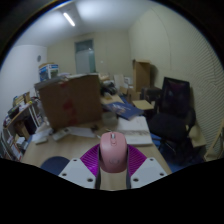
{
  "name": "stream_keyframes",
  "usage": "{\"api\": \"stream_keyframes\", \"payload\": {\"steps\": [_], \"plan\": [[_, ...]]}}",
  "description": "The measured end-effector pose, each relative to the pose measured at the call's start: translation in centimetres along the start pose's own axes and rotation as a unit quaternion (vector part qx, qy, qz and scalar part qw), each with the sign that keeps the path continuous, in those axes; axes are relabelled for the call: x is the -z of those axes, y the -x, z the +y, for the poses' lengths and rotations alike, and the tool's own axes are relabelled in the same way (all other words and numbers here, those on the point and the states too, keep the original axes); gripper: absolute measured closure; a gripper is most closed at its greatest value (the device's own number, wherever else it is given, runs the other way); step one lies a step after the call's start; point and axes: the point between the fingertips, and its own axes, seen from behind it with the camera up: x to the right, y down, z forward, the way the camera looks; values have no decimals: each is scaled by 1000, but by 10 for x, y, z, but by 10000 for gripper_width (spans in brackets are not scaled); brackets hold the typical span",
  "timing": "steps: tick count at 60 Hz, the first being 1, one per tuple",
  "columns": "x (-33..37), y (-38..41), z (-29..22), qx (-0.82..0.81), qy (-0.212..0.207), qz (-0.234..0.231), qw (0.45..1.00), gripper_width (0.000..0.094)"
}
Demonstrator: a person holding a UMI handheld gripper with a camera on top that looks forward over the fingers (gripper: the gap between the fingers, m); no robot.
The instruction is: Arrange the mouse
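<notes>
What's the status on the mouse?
Hand-held gripper shut on mouse, raised above desk. Cardboard box and papers beyond. Nothing in the way.

The near end of the mouse [113,153] is hidden between the fingers [84,170]; small clutter on the tabletop [60,150] is too blurred to tell.

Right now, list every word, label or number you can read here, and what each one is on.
None can be read.
Cardboard box: faint marks on its front, too blurred to read.
Papers on the desk: print too small to read.
Mouse, pressed between the gripper jaws: no marking shows.
</notes>
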Motion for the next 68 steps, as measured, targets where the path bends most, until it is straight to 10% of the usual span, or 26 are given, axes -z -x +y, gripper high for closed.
{"api": "stream_keyframes", "payload": {"steps": [9,29,41,50,68], "plan": [[15,135,-4,34,-16,-43,998,598],[-32,242,184,77,129,-35,988,575],[-36,243,183,78,160,-25,984,446],[-17,244,171,57,169,-48,983,74],[123,156,117,20,125,-20,992,83]]}}
